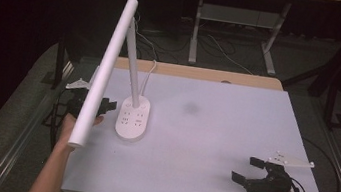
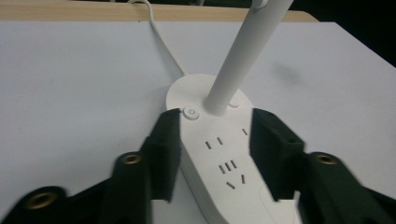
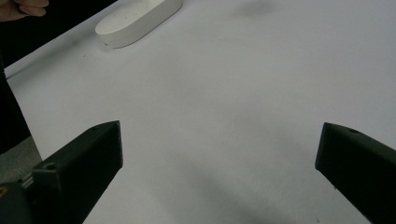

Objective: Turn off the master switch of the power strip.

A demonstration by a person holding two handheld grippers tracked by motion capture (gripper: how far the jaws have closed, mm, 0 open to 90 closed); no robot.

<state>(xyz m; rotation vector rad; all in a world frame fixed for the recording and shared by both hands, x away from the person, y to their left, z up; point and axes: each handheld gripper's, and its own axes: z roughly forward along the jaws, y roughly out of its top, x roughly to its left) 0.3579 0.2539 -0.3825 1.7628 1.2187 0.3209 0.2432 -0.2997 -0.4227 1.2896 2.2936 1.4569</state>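
Since the left gripper has its black jaws parted on either side of the white oval plastic lamp base with sockets, pads not pressing on it, I'd guess the step here is dealing with the little round power button near the left jaw's tip. To do that well, I'd come in slow and straight down on the button so the base doesn't skid. The base sits left of centre on the pale grey table top, long axis running toward the far edge, with the white stem leaning back and the long white tube head reaching over the near-left side. The right gripper rests wide open and empty, near the front right.
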